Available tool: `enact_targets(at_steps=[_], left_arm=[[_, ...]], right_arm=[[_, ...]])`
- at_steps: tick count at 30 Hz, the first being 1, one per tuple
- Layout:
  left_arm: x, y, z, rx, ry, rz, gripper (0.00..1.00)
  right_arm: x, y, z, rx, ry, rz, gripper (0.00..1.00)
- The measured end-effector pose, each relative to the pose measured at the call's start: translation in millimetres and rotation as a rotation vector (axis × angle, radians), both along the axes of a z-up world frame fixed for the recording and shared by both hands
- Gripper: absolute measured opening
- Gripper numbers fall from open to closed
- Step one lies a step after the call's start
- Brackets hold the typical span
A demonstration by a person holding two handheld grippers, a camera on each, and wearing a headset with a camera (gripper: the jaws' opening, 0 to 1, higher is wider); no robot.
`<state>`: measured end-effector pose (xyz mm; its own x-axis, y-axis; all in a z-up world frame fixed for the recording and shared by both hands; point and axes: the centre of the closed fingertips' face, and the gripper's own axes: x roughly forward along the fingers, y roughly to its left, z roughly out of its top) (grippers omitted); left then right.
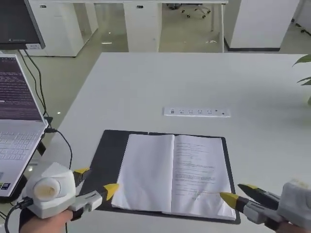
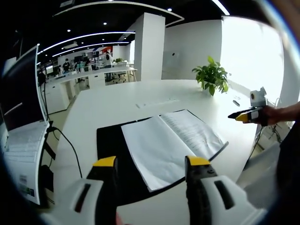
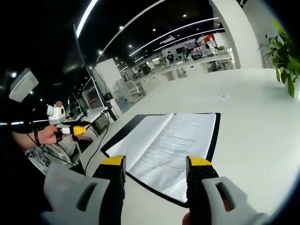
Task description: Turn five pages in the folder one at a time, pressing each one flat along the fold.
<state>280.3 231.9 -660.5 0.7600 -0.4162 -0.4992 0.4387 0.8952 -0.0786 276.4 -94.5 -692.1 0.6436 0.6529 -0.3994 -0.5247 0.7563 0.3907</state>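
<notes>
Two tools, jaws spread and empty, flank the folder (image 1: 112, 160) open on the surface (image 1: 146, 82), fold running away from them; right tool (image 1: 238, 192) sits at its printed page's (image 1: 199, 170) near corner, left tool (image 1: 97, 180) opposite.

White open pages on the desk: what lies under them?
A black folder cover, its border showing widest at left. Whatever binding lies beneath the white pages is covered.
</notes>
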Motion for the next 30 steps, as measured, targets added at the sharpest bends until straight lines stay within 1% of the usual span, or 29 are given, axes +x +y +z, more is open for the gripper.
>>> enact_targets(at_steps=[3,5,9,14,19,24,27,30], left_arm=[[-2.0,1.5,3.3,0.003,-0.001,0.0,0.61],[-3.5,2.6,6.2,-0.005,-0.006,0.006,0.62],[-7.3,4.7,8.1,-0.004,-0.002,0.01,0.65],[-10.6,8.1,11.6,0.004,-0.001,0.011,0.68],[-13.6,10.6,17.2,0.0,-0.006,0.017,0.71],[-18.9,6.4,17.2,-0.011,0.004,0.013,0.72],[-21.2,3.7,17.7,-0.019,0.003,0.013,0.73],[-22.7,0.2,14.9,-0.025,0.008,0.009,0.73]], right_arm=[[-2.6,-3.7,5.6,0.009,-0.003,-0.018,0.54],[-5.7,-5.0,7.8,0.011,-0.005,-0.026,0.58],[-10.8,-8.6,8.0,0.004,-0.006,-0.044,0.6],[-18.5,-7.8,4.1,-0.038,-0.002,-0.023,0.63],[-24.0,-8.9,7.6,-0.061,-0.009,-0.022,0.67],[-28.3,-9.2,11.5,-0.056,-0.017,-0.03,0.69],[-30.7,-11.5,12.9,-0.051,-0.013,-0.048,0.7],[-31.4,-15.2,15.9,-0.045,-0.016,-0.066,0.7]])
